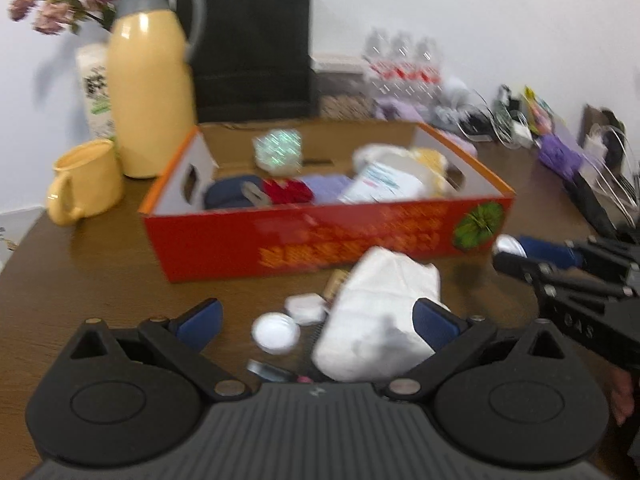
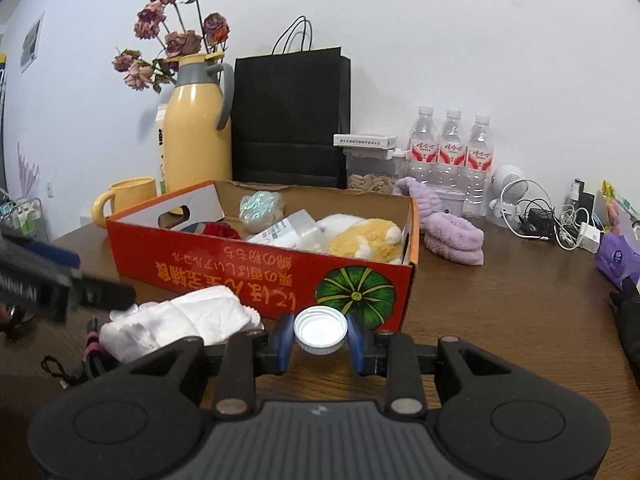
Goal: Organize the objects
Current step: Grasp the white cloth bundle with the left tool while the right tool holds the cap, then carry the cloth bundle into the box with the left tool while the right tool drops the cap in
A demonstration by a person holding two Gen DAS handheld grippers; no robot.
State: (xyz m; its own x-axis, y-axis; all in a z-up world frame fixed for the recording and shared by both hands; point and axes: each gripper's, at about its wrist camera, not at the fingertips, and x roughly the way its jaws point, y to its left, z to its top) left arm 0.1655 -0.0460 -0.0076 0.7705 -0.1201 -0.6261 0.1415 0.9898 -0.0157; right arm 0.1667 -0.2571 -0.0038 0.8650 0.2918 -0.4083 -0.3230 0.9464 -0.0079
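Note:
An open red cardboard box (image 1: 304, 246) (image 2: 224, 268) stands mid-table, holding a plush toy (image 2: 366, 238), packets, a red item and a shiny ball. My left gripper (image 1: 318, 316) is open above the table; a crumpled white cloth (image 1: 380, 312) (image 2: 184, 322) lies against its right finger, and a white lid (image 1: 276, 332) and a white pad (image 1: 306, 307) lie between the fingers. My right gripper (image 2: 321, 338) is shut on a white jar lid (image 2: 321, 330), held in front of the box's near corner. It also shows at right in the left wrist view (image 1: 510, 254).
A yellow thermos (image 2: 198, 132), yellow mug (image 2: 128, 196), black paper bag (image 2: 290, 120), three water bottles (image 2: 452, 152), purple slippers (image 2: 452, 240) and tangled cables (image 2: 548, 216) stand behind and beside the box. A black cord with a pink band (image 2: 90, 344) lies left of the cloth.

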